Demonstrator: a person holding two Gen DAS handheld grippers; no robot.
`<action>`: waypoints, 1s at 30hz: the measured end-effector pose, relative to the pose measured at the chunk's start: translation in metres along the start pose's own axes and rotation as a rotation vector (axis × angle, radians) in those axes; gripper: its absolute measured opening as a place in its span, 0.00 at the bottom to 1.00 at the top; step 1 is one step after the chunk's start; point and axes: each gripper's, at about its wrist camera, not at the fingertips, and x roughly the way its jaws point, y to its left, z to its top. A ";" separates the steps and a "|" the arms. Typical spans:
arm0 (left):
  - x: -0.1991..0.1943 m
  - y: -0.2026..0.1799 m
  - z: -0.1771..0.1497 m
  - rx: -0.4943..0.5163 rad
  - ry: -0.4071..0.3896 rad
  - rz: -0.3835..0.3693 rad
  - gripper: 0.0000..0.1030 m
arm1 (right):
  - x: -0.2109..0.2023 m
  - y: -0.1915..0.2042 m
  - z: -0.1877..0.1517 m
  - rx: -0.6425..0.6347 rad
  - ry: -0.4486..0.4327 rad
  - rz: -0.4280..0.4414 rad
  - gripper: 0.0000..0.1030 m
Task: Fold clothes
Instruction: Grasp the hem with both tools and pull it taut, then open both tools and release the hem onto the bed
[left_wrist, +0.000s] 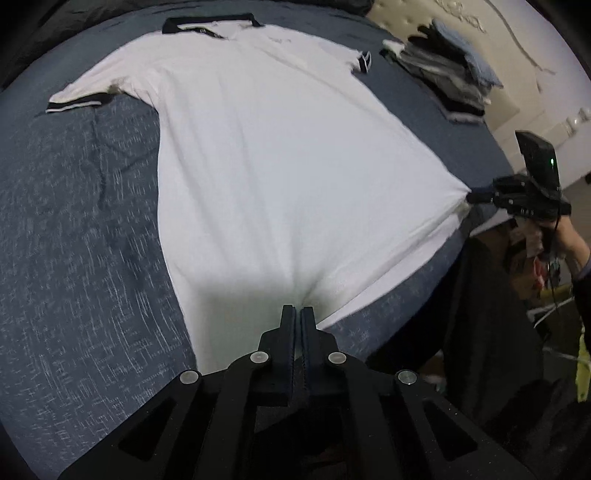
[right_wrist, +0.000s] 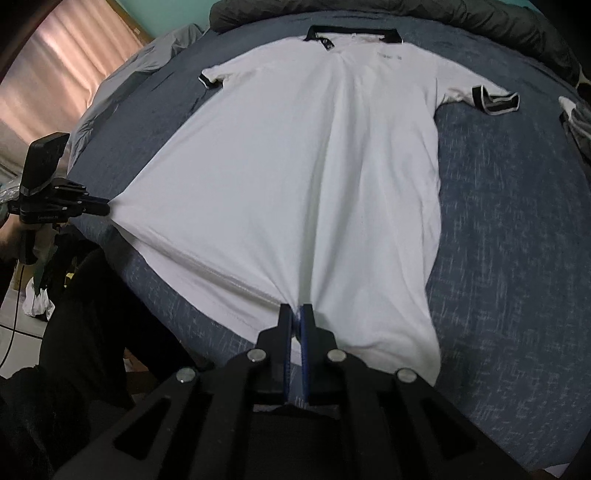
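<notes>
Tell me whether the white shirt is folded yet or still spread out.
Spread out. The shirt lies flat on the bed, both sleeves out, collar at the far end; each tool only pinches a corner of the near hem.

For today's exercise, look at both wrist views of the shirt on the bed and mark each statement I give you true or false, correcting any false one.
1. The white polo shirt lies spread on the blue bedspread. True.
2. The left gripper is open above the shirt. False: it is shut on the shirt's bottom hem.
3. The right gripper pinches the hem. True.
4. The shirt's collar is red. False: it is black.
5. A stack of folded clothes sits on the bed beside the shirt. True.
6. The shirt is already folded in half. False: it lies full length, both sleeves out.
</notes>
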 end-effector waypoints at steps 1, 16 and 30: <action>0.006 0.001 -0.002 -0.005 0.008 -0.003 0.03 | 0.005 -0.002 -0.002 0.006 0.010 0.003 0.04; 0.010 0.032 -0.011 -0.142 -0.022 -0.045 0.10 | 0.005 -0.015 -0.011 0.086 -0.022 0.091 0.10; 0.015 0.081 -0.028 -0.307 -0.036 0.006 0.33 | -0.025 -0.094 -0.024 0.353 -0.134 -0.038 0.24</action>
